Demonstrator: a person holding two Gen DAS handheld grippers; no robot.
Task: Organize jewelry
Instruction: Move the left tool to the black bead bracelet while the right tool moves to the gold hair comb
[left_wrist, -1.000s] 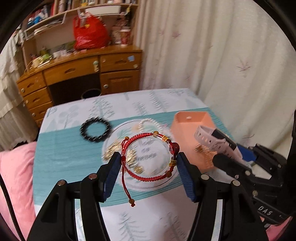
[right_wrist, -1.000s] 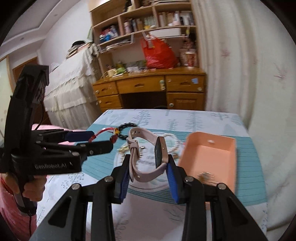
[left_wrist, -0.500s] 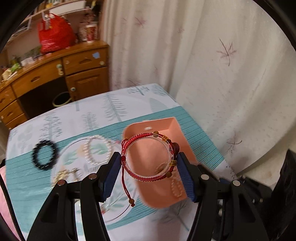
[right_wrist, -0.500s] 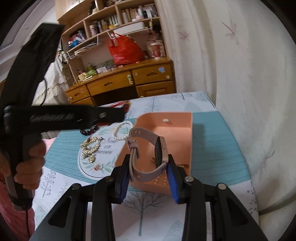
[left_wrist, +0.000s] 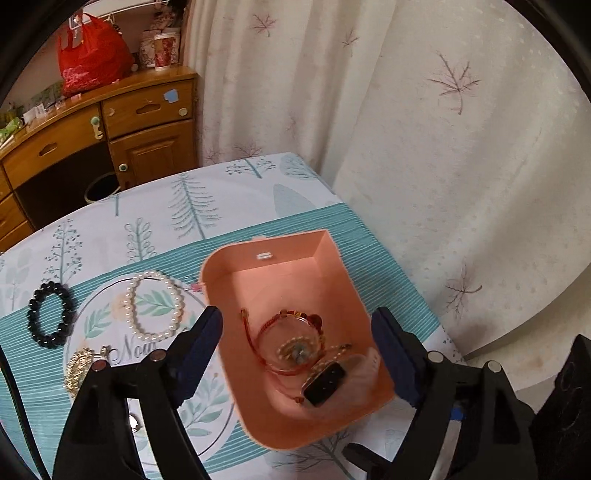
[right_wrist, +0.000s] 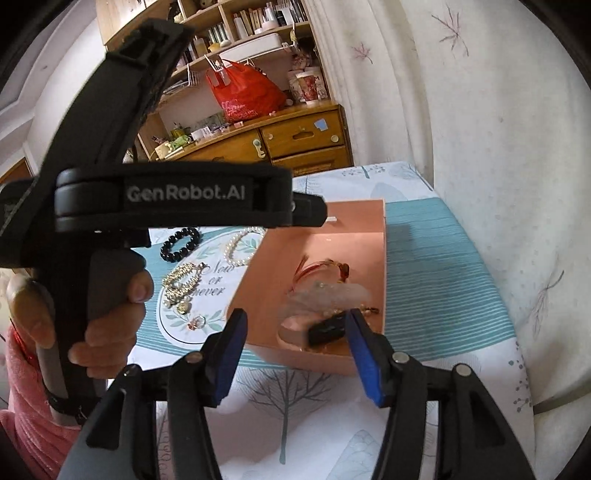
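A salmon-pink box stands open on the table. A red cord bracelet lies inside it on a small pearl piece, beside a pink-strapped watch with a dark face. My left gripper hangs over the box, its jaws opening, and nothing touches the pads. My right gripper is at the box's near wall, its jaws also opening. The watch is blurred just beyond them, free of the pads, and the red bracelet lies behind it.
Left of the box a round printed mat carries a pearl bracelet and gold chains. A black bead bracelet lies beside it. In the right wrist view a hand holds the left tool's handle. A curtain hangs at the right.
Both grippers moved right from over the mat to the box. Both jaws widened, and the red bracelet and the watch left them and dropped into the box.
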